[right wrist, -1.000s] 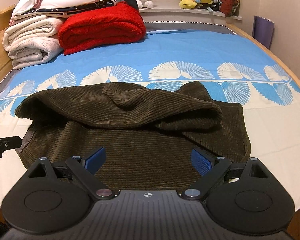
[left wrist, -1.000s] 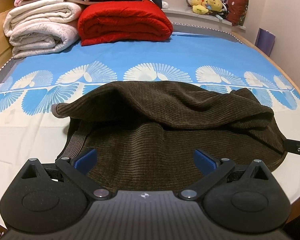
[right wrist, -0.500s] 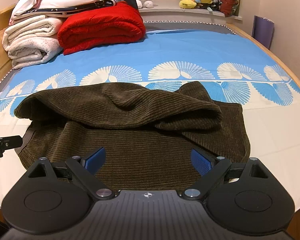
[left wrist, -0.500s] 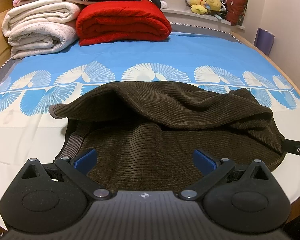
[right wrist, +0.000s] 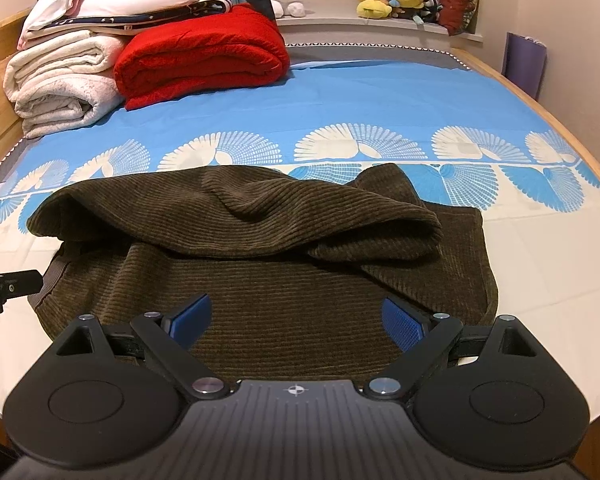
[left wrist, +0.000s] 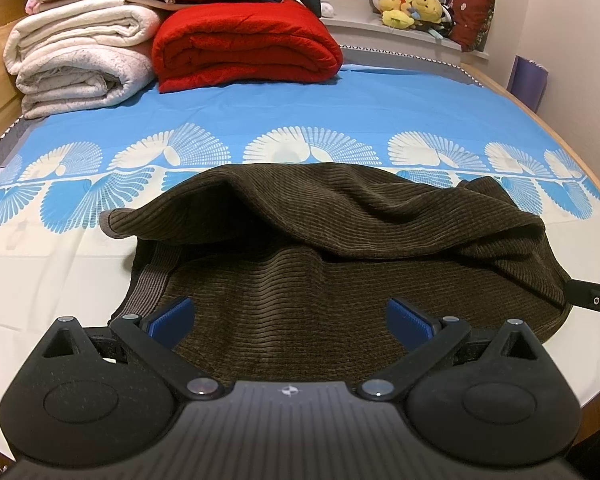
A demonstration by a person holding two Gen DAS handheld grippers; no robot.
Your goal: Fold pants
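Observation:
Dark brown corduroy pants (left wrist: 332,248) lie loosely folded and rumpled on the bed, a bulging upper layer over a flatter lower layer with a grey waistband at the left. They also show in the right wrist view (right wrist: 260,240). My left gripper (left wrist: 290,316) is open, its blue pads over the near edge of the pants, holding nothing. My right gripper (right wrist: 296,318) is open over the same near edge, empty. The tip of the right gripper shows at the right edge of the left wrist view, and the tip of the left gripper at the left edge of the right wrist view.
The bed sheet (left wrist: 380,108) is blue and white with fan patterns. Folded white blankets (left wrist: 80,64) and a red blanket (left wrist: 248,48) are stacked at the back left. Plush toys (left wrist: 412,8) sit on the far sill. A wooden bed rail (right wrist: 572,140) runs along the right.
Both grippers have stayed open and shifted only slightly; the left view has drifted a little. The pants have not moved.

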